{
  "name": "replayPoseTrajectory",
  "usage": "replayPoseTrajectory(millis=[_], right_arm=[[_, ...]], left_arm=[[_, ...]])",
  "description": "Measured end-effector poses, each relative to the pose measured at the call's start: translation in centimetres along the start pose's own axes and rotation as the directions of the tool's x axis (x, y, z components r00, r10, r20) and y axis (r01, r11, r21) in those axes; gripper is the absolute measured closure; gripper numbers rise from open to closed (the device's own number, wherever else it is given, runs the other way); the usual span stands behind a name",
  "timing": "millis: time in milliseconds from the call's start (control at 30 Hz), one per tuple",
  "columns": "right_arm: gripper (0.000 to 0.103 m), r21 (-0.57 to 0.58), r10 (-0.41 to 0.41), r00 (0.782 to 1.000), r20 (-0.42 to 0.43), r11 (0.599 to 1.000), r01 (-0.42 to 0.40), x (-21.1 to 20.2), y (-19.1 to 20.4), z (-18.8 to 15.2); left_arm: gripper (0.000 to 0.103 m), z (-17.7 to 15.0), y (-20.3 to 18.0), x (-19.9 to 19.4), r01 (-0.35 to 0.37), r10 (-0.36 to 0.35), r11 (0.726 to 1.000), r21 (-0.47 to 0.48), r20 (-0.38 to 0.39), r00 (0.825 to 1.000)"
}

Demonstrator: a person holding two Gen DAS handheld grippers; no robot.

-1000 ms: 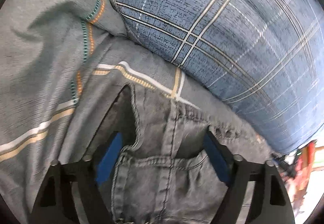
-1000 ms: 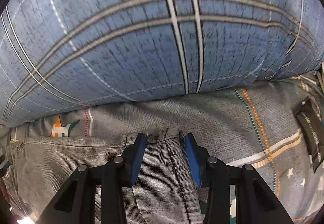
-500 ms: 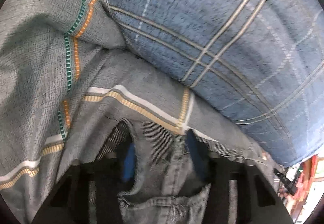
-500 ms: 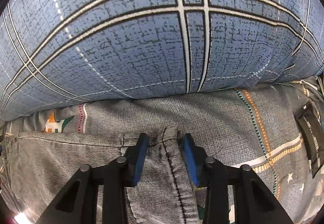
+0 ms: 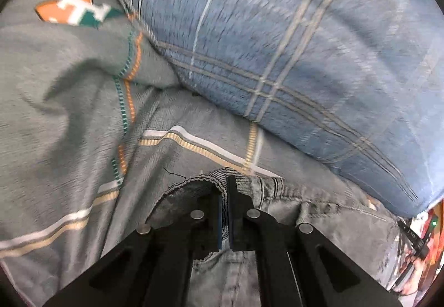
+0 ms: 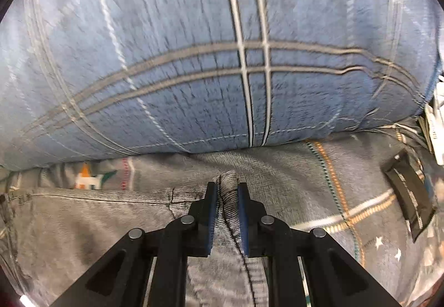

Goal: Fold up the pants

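Grey denim pants (image 5: 327, 223) lie on a grey patterned bedsheet (image 5: 69, 113), their waistband against a blue plaid pillow. My left gripper (image 5: 224, 190) is shut on the pants' waistband edge, jaws almost together. In the right wrist view the pants (image 6: 83, 223) spread to the left, and my right gripper (image 6: 224, 190) is shut on a bunched fold of the waistband along a dark seam. Both views are blurred by motion.
The blue plaid pillow (image 5: 291, 43) fills the upper part of both views (image 6: 208, 57), just beyond the fingertips. A dark flat pouch (image 6: 408, 193) lies on the sheet (image 6: 305, 168) at the right. Clutter (image 5: 424, 229) shows past the bed edge at the right.
My left gripper has closed from wide open onto the waistband edge. My right gripper has tightened on the fold, which now stands up between the pads. Both views shifted slightly.
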State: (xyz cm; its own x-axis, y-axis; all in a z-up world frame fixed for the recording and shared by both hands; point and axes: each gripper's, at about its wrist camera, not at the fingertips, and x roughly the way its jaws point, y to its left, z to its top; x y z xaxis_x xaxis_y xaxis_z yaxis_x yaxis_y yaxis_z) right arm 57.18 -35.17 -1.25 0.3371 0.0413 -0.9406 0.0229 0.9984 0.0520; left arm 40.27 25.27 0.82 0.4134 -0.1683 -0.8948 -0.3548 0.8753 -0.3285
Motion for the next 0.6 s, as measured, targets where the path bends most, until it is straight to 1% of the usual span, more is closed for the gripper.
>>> replayPoseTrajectory(millis=[133, 233, 267, 300, 333, 367, 400, 433, 467, 500, 533, 567, 600], right_arm=[[0.088, 0.038, 0.046, 0.994, 0.098, 0.998, -0.050, -5.4, -0.7, -1.4], [0.088, 0.066, 0.081, 0.983, 0.168, 0.993, -0.093, -8.9, -2.6, -3.9], [0.088, 0.075, 0.093, 0.977, 0.193, 0.991, -0.109, -10.6, -3.2, -4.9], [0.088, 0.085, 0.106, 0.971, 0.214, 0.988, -0.127, -12.2, -3.8, -6.2], [0.088, 0.094, 0.120, 0.964, 0.237, 0.985, -0.146, -13.4, -4.3, -7.4], [0.088, 0.094, 0.129, 0.956, 0.263, 0.983, -0.159, -15.3, -4.9, -9.2], [0.088, 0.093, 0.135, 0.952, 0.276, 0.982, -0.166, -15.8, -5.2, -10.0], [0.088, 0.093, 0.145, 0.944, 0.296, 0.979, -0.180, -17.3, -5.7, -11.7], [0.088, 0.087, 0.151, 0.938, 0.311, 0.979, -0.187, -18.5, -6.0, -13.4], [0.088, 0.080, 0.153, 0.934, 0.322, 0.979, -0.188, -19.4, -6.2, -14.9], [0.088, 0.077, 0.157, 0.932, 0.326, 0.978, -0.192, -20.1, -6.4, -17.4], [0.088, 0.075, 0.160, 0.933, 0.322, 0.978, -0.194, -20.3, -6.6, -19.0], [0.088, 0.075, 0.161, 0.936, 0.315, 0.978, -0.193, -20.1, -6.8, -21.0]], left_arm=[[0.101, -1.8, -0.6, -4.8, 0.062, -0.063, 0.998, 0.026, 0.055, 0.996], [0.101, -4.3, 0.1, -9.5, 0.111, -0.116, 0.992, 0.052, 0.102, 0.988], [0.101, -5.1, 0.4, -10.8, 0.131, -0.136, 0.990, 0.055, 0.118, 0.984], [0.100, -6.4, 0.8, -12.8, 0.155, -0.162, 0.986, 0.062, 0.137, 0.977], [0.100, -7.4, 1.8, -14.0, 0.165, -0.174, 0.984, 0.066, 0.146, 0.974], [0.100, -9.0, 2.4, -15.9, 0.185, -0.195, 0.980, 0.078, 0.162, 0.967], [0.100, -9.7, 2.9, -16.6, 0.193, -0.205, 0.978, 0.085, 0.170, 0.964], [0.100, -10.8, 3.6, -17.9, 0.203, -0.218, 0.974, 0.096, 0.181, 0.959], [0.100, -12.6, 4.4, -19.2, 0.213, -0.231, 0.970, 0.114, 0.186, 0.955], [0.100, -13.6, 5.0, -19.6, 0.221, -0.241, 0.968, 0.121, 0.186, 0.953], [0.100, -14.7, 5.7, -19.8, 0.232, -0.252, 0.965, 0.126, 0.182, 0.950], [0.100, -16.2, 6.3, -20.0, 0.239, -0.261, 0.961, 0.135, 0.173, 0.950], [0.100, -18.2, 7.3, -19.7, 0.231, -0.252, 0.963, 0.141, 0.151, 0.956]])
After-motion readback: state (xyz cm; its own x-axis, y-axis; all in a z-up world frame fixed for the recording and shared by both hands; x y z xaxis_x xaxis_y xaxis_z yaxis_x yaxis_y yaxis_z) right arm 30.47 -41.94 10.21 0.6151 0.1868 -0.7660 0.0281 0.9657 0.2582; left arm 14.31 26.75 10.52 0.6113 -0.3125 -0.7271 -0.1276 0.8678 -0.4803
